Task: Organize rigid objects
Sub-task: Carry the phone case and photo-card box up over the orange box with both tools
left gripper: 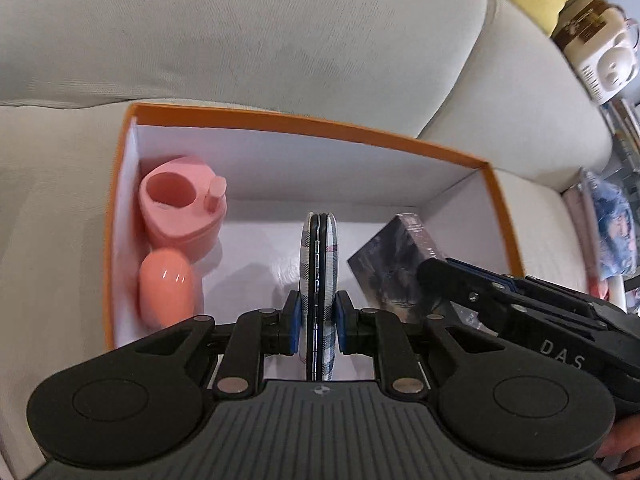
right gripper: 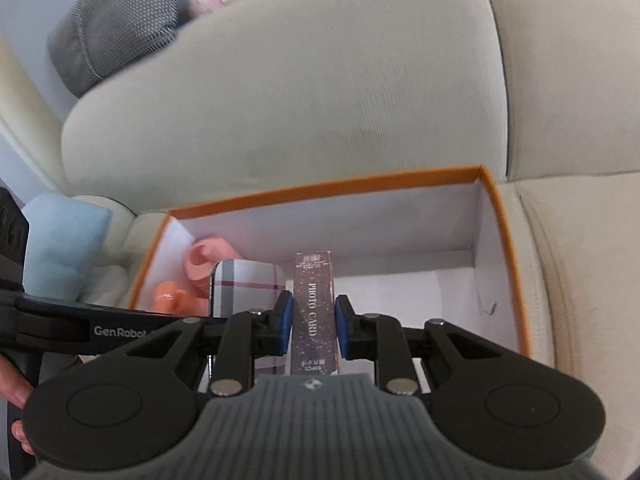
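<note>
Over an orange-rimmed box [left gripper: 320, 124] on a pale sofa [left gripper: 240, 32], pink items [left gripper: 182, 208] filled the left corner. The left gripper [left gripper: 318, 316] clamped a plaid compact [left gripper: 319, 256] edge-on; beside it the right gripper [right gripper: 311, 322] pinched a photo-card pack [right gripper: 313, 300]. Crowded together, either could snag the other; the box's right floor lay free.
</note>
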